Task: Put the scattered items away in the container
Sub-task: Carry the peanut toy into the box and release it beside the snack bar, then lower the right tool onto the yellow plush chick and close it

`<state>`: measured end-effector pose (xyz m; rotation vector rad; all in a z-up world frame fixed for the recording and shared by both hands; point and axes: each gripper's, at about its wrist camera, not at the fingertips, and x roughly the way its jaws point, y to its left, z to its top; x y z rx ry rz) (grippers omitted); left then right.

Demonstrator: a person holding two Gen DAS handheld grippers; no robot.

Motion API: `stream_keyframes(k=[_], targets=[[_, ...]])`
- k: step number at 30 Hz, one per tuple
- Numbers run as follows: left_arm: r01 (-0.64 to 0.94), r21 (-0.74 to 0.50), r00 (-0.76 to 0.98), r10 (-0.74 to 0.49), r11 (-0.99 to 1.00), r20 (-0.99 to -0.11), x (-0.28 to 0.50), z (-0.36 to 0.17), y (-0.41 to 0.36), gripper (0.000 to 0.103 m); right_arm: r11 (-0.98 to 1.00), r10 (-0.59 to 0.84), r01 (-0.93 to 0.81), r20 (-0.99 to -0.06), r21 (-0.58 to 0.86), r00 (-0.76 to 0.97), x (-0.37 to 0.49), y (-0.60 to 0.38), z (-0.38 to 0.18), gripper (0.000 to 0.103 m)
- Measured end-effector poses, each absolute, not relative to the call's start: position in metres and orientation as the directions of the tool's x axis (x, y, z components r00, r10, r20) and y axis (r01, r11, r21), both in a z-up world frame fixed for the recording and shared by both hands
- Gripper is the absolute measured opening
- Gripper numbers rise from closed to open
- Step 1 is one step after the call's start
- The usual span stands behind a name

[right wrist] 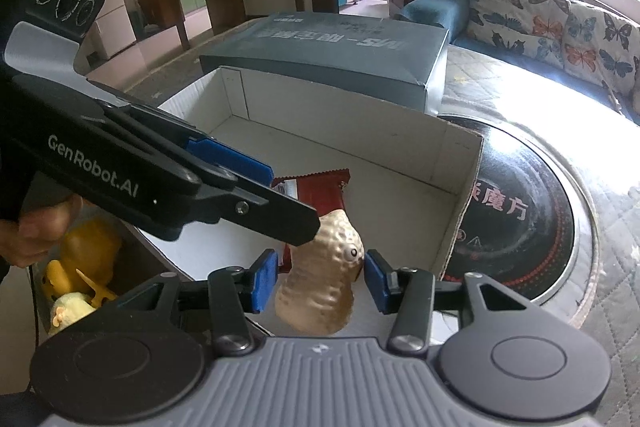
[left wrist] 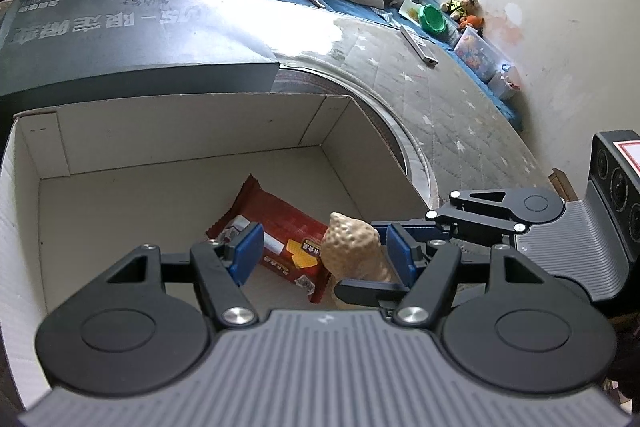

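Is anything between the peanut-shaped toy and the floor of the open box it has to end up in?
Nothing visible does. The peanut toy is already inside the cardboard box, between the fingers of the right gripper, whose pads stand clear of it. It stands beside the red snack packet already in the box. The left gripper hovers open above.

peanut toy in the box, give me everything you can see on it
The peanut toy is tan, shell-shaped, with a dimpled, glossy, plastic-looking surface and one small black-and-white eye near its top. It is inside the open cardboard box, next to a red snack packet. It sits between the right gripper's blue pads, with a gap showing on each side.
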<state>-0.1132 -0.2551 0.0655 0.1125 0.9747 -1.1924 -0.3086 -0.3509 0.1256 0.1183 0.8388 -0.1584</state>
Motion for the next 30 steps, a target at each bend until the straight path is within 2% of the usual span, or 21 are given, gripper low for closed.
stream_keyframes(k=[15, 18, 24, 27, 30], targets=[[0.813, -0.371, 0.106, -0.74, 0.449, -0.665, -0.121, 0.085, -0.213, 0.067, 0.979, -0.165, 0.202, -0.681, -0.025, 0.714, -0.337, -0.331, 0.147, 0.056], [0.809, -0.369, 0.119, -0.743, 0.457, -0.659, -0.125, 0.088, -0.201, 0.067, 0.982, -0.168, 0.187, -0.66, -0.043, 0.732, -0.351, -0.319, 0.154, 0.062], [0.805, -0.364, 0.145, -0.749, 0.469, -0.646, -0.133, 0.095, -0.173, 0.067, 0.993, -0.117, 0.103, -0.651, -0.059, 0.75, -0.375, -0.286, 0.161, 0.064], [0.807, -0.36, 0.148, -0.75, 0.468, -0.644, -0.139, 0.097, -0.162, 0.067, 0.998, -0.067, 0.044, -0.66, -0.051, 0.748, -0.38, -0.269, 0.159, 0.071], [0.812, -0.352, 0.15, -0.749, 0.466, -0.645, -0.144, 0.097, -0.154, 0.067, 0.999, -0.012, -0.021, -0.673, -0.04, 0.739, -0.38, -0.251, 0.154, 0.072]])
